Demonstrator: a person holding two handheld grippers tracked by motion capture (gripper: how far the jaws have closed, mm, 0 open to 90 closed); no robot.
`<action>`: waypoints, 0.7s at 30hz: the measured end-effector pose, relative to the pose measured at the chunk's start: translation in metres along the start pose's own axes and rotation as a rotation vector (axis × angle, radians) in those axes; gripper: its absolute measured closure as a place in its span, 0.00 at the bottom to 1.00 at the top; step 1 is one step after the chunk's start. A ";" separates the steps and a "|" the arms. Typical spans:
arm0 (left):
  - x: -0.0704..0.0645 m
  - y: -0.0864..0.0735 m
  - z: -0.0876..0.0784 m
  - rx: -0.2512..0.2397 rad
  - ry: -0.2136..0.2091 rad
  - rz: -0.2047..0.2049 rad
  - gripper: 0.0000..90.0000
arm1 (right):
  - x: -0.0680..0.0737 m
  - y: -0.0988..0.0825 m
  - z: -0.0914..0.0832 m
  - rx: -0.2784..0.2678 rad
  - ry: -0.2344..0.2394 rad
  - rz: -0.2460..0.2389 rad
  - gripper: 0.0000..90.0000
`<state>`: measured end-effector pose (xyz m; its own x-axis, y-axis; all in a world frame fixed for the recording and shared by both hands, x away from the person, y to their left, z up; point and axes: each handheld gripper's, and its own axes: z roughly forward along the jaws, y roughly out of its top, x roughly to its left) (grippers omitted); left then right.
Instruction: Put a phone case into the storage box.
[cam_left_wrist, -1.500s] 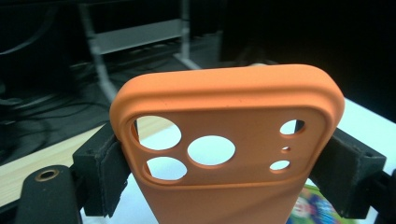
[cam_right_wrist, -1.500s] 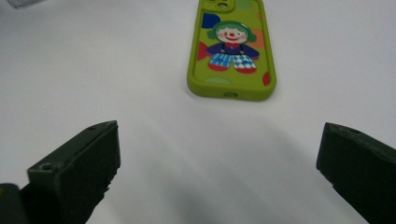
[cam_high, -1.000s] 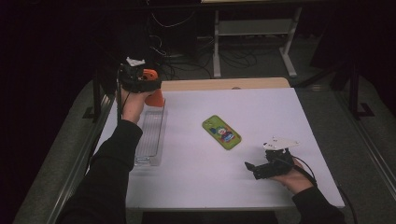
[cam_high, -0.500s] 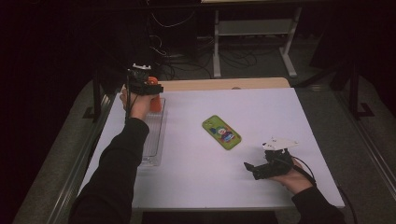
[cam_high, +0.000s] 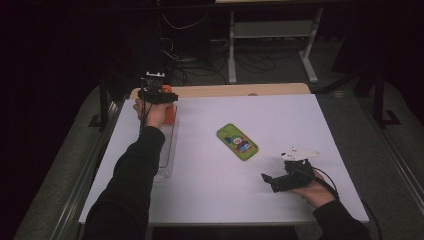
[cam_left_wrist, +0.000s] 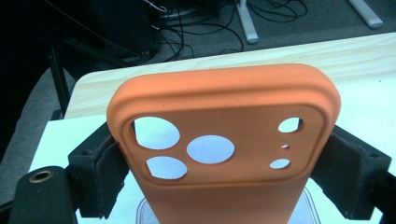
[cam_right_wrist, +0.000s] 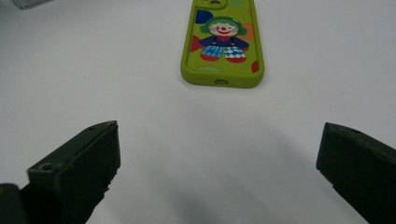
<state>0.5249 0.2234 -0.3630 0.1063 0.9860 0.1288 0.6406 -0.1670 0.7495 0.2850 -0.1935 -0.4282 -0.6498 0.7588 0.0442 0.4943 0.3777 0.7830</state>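
- The left claw (cam_left_wrist: 212, 186) has just been easing its jaws apart, yet its pads still flank the orange silicone phone case (cam_left_wrist: 224, 135), held upright over the far end of the clear plastic tray (cam_high: 166, 150).
- The tray's long axis runs toward the person, leaving room below the case.
- The right claw (cam_high: 272, 181) rests released on the white tabletop (cam_high: 210, 195), pointing at the green clown-print phone case (cam_high: 237, 141) nearby.

Two black jaws of the right hand-held gripper (cam_right_wrist: 217, 168) are rising from the lower left and lower right of the frame, standing wide apart with nothing between them. A green phone case (cam_right_wrist: 222, 42) printed with a clown is lying flat at upper centre on the white counter (cam_right_wrist: 93, 79), well apart from the jaws.
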 end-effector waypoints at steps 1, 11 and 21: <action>0.000 0.000 0.000 0.001 -0.001 0.004 0.15 | 0.000 0.000 0.000 0.000 0.001 0.000 0.00; 0.000 -0.001 0.003 -0.003 -0.016 0.003 0.10 | 0.000 0.000 0.000 0.000 0.003 -0.003 0.00; 0.008 0.001 -0.003 -0.014 -0.072 0.002 0.00 | 0.001 0.000 0.000 -0.004 0.001 0.005 0.00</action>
<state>0.5242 0.2307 -0.3594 0.1624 0.9832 0.0838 0.6294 -0.1686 0.7586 0.2845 -0.1926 -0.4277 -0.6482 0.7599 0.0491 0.4954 0.3719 0.7850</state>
